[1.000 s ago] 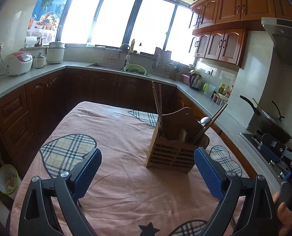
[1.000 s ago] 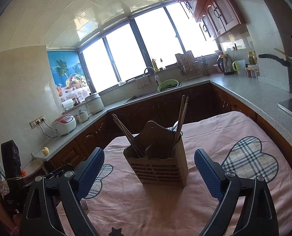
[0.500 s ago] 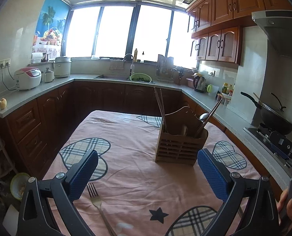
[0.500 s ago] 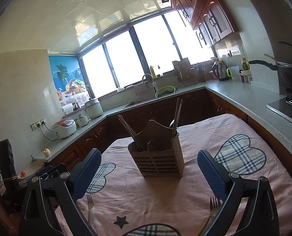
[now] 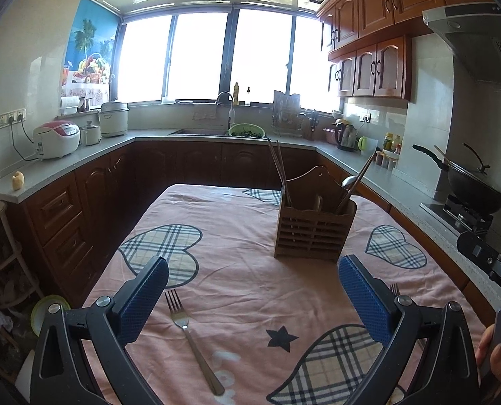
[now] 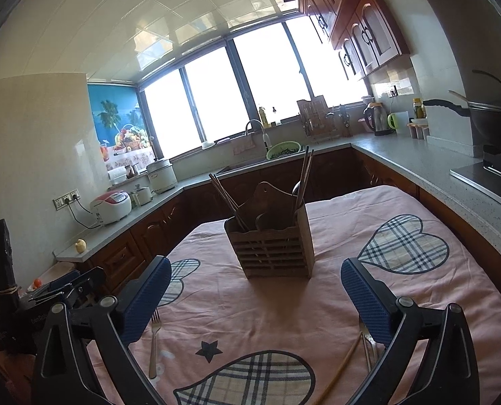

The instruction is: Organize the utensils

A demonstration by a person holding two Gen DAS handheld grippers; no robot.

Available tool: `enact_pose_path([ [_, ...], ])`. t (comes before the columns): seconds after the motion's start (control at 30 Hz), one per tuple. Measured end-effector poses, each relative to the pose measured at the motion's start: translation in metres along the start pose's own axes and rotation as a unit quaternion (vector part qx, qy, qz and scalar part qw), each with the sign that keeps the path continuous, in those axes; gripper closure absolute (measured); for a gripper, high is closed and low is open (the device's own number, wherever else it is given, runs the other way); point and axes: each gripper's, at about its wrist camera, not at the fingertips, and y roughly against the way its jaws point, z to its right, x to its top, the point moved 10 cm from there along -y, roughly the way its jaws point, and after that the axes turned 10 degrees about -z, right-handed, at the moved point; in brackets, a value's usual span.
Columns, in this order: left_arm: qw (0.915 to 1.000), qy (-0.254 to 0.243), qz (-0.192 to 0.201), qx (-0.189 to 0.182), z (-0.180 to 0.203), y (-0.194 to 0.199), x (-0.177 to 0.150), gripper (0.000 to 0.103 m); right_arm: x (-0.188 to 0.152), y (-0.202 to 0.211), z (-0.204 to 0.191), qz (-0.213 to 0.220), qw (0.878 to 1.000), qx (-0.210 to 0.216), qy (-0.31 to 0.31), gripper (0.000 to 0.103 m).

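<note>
The left gripper [image 5: 252, 297] stands spread wide with nothing between its blue pads, and the right gripper [image 6: 255, 298] is spread just as wide, also with nothing between its pads. In the left wrist view a fork [image 5: 191, 335] lies on the pink tablecloth [image 5: 250, 290] in the lower middle of the frame, tines toward the far end, fully in sight just right of the left pad. A 2nd fork [image 5: 394, 289] shows only its tines above the right finger; the rest is hidden behind the gripper frame. In the right wrist view, a wooden stick [image 6: 338, 369], perhaps a chopstick, runs off the bottom edge at lower right, beside a metal handle [image 6: 368, 346] mostly covered by the right finger. The wooden utensil holder [image 5: 314, 227] stands upright in the middle of the table, right of centre in the left wrist view, well beyond both grippers. Chopsticks [image 5: 279, 168] lean out of its left compartment, and more sticks and a spoon bowl rise from the right; what sits deeper inside cannot be made out. At the lower right edge of the left wrist view a person's hand [image 5: 495, 354] is cut off. Open cloth lies between the grippers and the holder; the table's left edge drops toward dark cabinets [image 5: 81, 209].
</note>
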Motion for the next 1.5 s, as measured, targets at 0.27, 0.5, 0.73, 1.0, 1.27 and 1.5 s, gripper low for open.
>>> enact_pose_path([
  [0.27, 0.9994, -0.023, 0.021, 0.013, 0.005, 0.024, 0.005, 0.001, 0.010, 0.026, -0.013, 0.022, 0.999, -0.006, 0.025, 0.000],
  [0.5, 0.9965, -0.025, 0.072, 0.034, 0.003, 0.036, 0.029, 0.001, 0.048, 0.053, -0.032, 0.062, 0.994, -0.030, 0.089, 0.000],
  [0.73, 0.9973, -0.044, 0.050, 0.030, 0.017, 0.002, -0.023, 0.001, 0.014, 0.028, -0.024, 0.056, 0.994, -0.042, 0.087, 0.000],
  [1.0, 0.9986, -0.029, 0.018, 0.041, 0.011, -0.029, -0.068, 0.001, -0.045, 0.009, 0.008, 0.067, 0.994, -0.063, 0.052, 0.000],
  [1.27, 0.9978, -0.027, -0.002, 0.061, 0.005, -0.037, -0.082, 0.001, -0.067, 0.008, 0.021, 0.060, 0.993, -0.086, 0.052, 0.000],
  [1.5, 0.9966, -0.035, 0.001, 0.075, 0.008, -0.029, -0.083, 0.001, -0.075, 0.010, 0.011, 0.054, 0.993, -0.084, 0.065, 0.000],
])
